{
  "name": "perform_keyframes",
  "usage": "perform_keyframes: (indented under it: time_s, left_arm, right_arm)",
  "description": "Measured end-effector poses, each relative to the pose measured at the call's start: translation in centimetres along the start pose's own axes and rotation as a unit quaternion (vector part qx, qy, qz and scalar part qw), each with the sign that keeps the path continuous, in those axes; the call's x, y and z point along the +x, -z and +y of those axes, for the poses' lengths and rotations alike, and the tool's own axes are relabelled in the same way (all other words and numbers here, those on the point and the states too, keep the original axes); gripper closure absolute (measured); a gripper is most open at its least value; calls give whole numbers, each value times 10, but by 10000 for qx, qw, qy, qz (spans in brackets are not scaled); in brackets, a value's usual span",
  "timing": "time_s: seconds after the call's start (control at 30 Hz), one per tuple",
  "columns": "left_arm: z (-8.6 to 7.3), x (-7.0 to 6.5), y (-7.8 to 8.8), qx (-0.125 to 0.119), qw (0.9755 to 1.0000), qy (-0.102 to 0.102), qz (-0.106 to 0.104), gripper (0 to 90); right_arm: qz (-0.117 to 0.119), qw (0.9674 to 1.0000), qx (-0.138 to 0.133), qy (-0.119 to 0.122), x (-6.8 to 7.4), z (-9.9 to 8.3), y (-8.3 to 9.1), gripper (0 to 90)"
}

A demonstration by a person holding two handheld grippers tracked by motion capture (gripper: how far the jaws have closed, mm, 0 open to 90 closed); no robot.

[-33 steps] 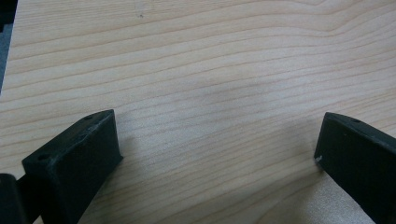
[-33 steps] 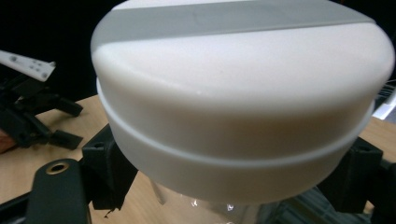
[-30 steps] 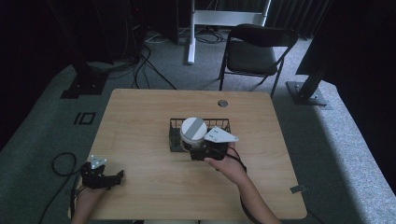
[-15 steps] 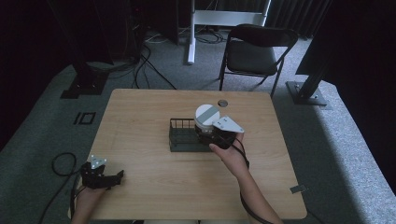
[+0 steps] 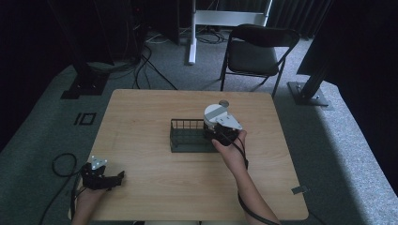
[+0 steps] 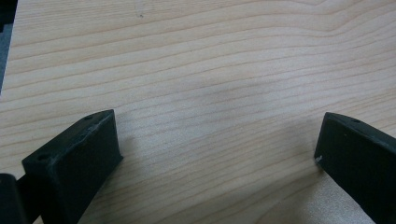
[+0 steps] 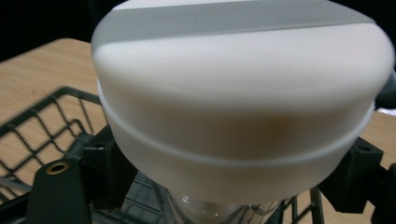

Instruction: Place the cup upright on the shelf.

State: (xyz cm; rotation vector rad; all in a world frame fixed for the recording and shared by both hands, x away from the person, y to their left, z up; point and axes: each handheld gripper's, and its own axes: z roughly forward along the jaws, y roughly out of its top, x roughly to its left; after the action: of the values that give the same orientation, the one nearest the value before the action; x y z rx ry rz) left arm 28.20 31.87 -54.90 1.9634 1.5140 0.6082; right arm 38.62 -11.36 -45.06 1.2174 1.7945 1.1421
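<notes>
Right tool [image 5: 217, 125]: clenched on a white-lidded clear container [image 7: 243, 93], grip just under the lid; glass body shows below it in the right gripper view.
Container position: held above the right end of the wire basket [image 5: 187, 136], off the desk, lid [image 5: 214, 112] up and tilted a little.
Left tool [image 5: 101, 178]: released, jaws wide apart, nothing between them, low over bare wood at the desk's [image 5: 141, 187] near-left corner, well apart from the basket.
Step in hand (judgement): moving the container in or out of the basket's right end; can't tell which from this frame alone.
How to do it well: keep the container upright, travel straight up or down until the base is clear of the basket rim, then go sideways. Keep the squeeze steady, since the glass looks smooth and the lid is wider than the body, so a slip would likely drop it until the lid catches on the jaws.
In the way: basket's right wall and rim wires sit right under the jaws; a wire could snag a jaw or the container base.
Around: small round object [image 5: 224, 103] on the desk just beyond the basket's far-right corner, near the container; avoid it if setting down there. Folding chair [image 5: 256, 51] beyond the desk's far edge, no interference.
</notes>
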Motion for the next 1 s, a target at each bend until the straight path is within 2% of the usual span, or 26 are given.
perform_keyframes:
  time_s: [0.17,0.5,0.77,0.83,1.0]
  left_arm:
    - [0,0,0,0,10000,-3,0,2]
    - [0,0,0,0,10000,-3,0,2]
    - [0,0,0,0,10000,-4,0,2]
    - [0,0,0,1,10000,-4,0,2]
    - [0,0,0,0,10000,-3,0,2]
  right_arm:
    - [2,9997,187,-156,-2,-5,-6,184]
    - [-54,9984,494,-256,2,-14,-15,184]
    - [-99,9981,545,-287,4,-16,-19,184]
    - [-133,9980,571,-230,5,-18,-20,184]
    - [-180,9983,508,-216,7,-20,-20,184]
